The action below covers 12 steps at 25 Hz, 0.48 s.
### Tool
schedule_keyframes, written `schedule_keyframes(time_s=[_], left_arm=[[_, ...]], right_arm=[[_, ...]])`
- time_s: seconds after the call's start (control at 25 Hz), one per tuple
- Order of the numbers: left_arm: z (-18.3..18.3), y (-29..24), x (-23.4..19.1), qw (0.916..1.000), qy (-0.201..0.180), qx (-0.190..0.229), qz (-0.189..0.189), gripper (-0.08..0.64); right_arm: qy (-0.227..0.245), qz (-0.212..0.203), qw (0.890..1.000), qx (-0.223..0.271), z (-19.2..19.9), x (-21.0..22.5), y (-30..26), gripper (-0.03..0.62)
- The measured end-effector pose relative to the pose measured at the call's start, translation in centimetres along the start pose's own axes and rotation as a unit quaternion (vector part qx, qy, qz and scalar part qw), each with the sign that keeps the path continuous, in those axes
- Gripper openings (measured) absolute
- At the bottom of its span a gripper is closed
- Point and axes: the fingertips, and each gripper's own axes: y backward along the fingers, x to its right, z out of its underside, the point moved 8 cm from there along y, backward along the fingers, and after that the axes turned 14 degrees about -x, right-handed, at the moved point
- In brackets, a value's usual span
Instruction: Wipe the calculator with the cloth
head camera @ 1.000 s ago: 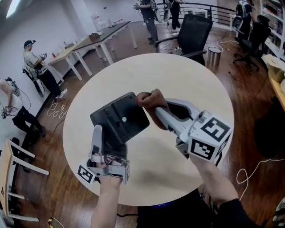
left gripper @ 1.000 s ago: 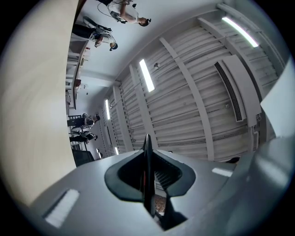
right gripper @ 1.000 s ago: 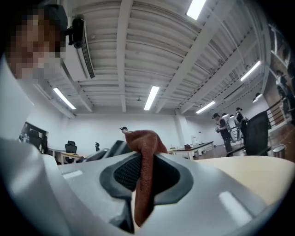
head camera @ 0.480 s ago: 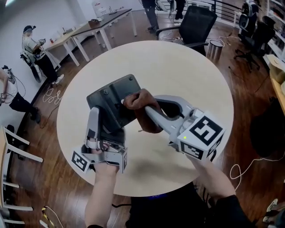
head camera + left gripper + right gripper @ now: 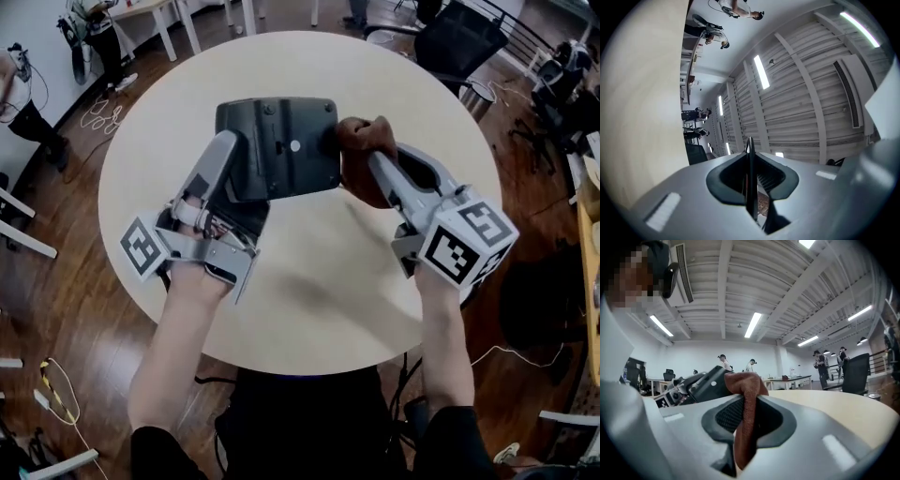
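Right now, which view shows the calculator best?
The head view: the calculator shows its whole back, the cloth at its right edge. The left gripper view shows only its thin edge between the jaws; the right gripper view shows a corner behind the cloth.

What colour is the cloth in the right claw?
The cloth is reddish brown, clearest in the right gripper view.

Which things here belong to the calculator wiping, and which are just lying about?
In the job: calculator, clamped in left gripper; cloth, clamped in right gripper.
Just about: round table, office chair, floor cables.
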Motion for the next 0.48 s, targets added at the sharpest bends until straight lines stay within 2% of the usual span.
schedule_keyframes(time_s=[0.08, 0.16, 0.24, 0.32, 0.4, 0.48], left_arm=[[-0.7, 0.1, -1.0, 0.9994, 0.010, -0.021, -0.027, 0.060], [-1.3, 0.0, -2.4, 0.9959, 0.020, -0.058, -0.067, 0.060], [-1.0, 0.1, -3.9, 0.9875, 0.037, -0.096, -0.120, 0.060], [-0.4, 0.5, -5.5, 0.9772, 0.061, -0.120, -0.164, 0.064], [-0.4, 0.4, -6.8, 0.9711, 0.076, -0.139, -0.178, 0.066], [-0.7, 0.2, -7.8, 0.9701, 0.082, -0.147, -0.175, 0.066]], right_arm=[[0.016, -0.036, 0.999, 0.015, -0.9, -1.6, -0.3, 0.067], [0.056, -0.064, 0.996, 0.004, -1.1, -3.5, -1.6, 0.067], [0.087, -0.077, 0.992, -0.039, 0.1, -4.7, -3.5, 0.067], [0.084, -0.088, 0.989, -0.084, 1.8, -4.8, -5.2, 0.067], [0.074, -0.090, 0.987, -0.111, 3.0, -4.2, -6.6, 0.067], [0.072, -0.087, 0.986, -0.125, 3.7, -3.6, -7.5, 0.067]])
